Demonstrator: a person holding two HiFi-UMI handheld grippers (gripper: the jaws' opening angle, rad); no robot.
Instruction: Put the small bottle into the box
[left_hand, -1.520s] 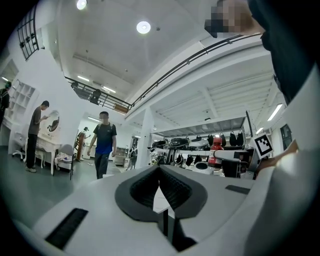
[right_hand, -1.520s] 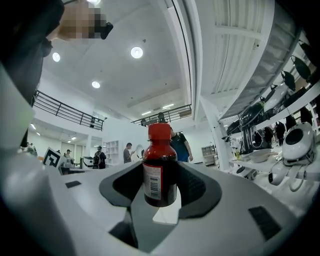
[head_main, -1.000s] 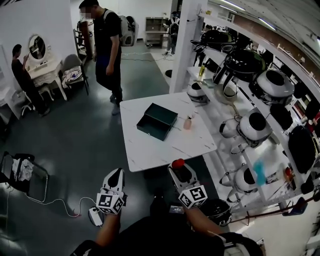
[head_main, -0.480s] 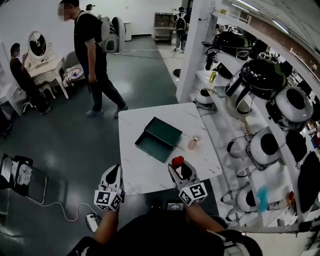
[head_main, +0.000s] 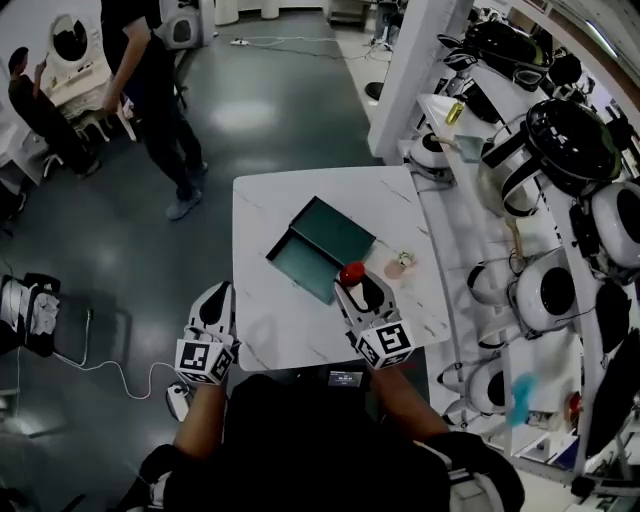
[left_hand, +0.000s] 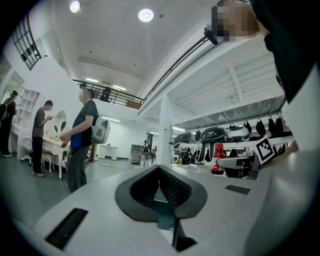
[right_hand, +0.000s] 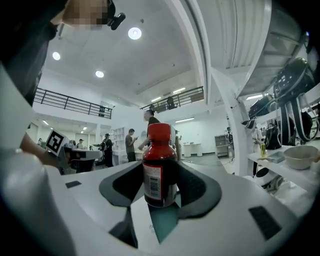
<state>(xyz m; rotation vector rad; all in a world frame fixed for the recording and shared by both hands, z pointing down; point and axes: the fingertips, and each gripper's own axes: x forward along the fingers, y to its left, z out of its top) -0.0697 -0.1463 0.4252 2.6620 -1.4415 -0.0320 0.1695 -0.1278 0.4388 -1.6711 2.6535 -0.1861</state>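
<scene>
A small dark bottle with a red cap (right_hand: 160, 165) stands upright between the jaws of my right gripper (right_hand: 160, 194), which is shut on it. In the head view this bottle (head_main: 352, 274) and my right gripper (head_main: 357, 288) hover over the near part of the white marble table (head_main: 262, 335). The dark green box (head_main: 322, 247) lies open on the table just beyond and left of the bottle. My left gripper (head_main: 217, 298) hangs off the table's left front corner; its jaws (left_hand: 160, 170) are shut and hold nothing. The red-capped bottle (left_hand: 218, 159) also shows in the left gripper view.
A second small pinkish bottle (head_main: 398, 265) lies on the table right of the box. Shelves of helmets (head_main: 560, 140) run along the right. A white pillar (head_main: 420, 60) stands behind the table. A person (head_main: 150, 90) stands on the floor at back left.
The view has closed in on the table. Both grippers have moved forward, the right one carrying the bottle over the table's near edge. The standing person has stepped to the left.
</scene>
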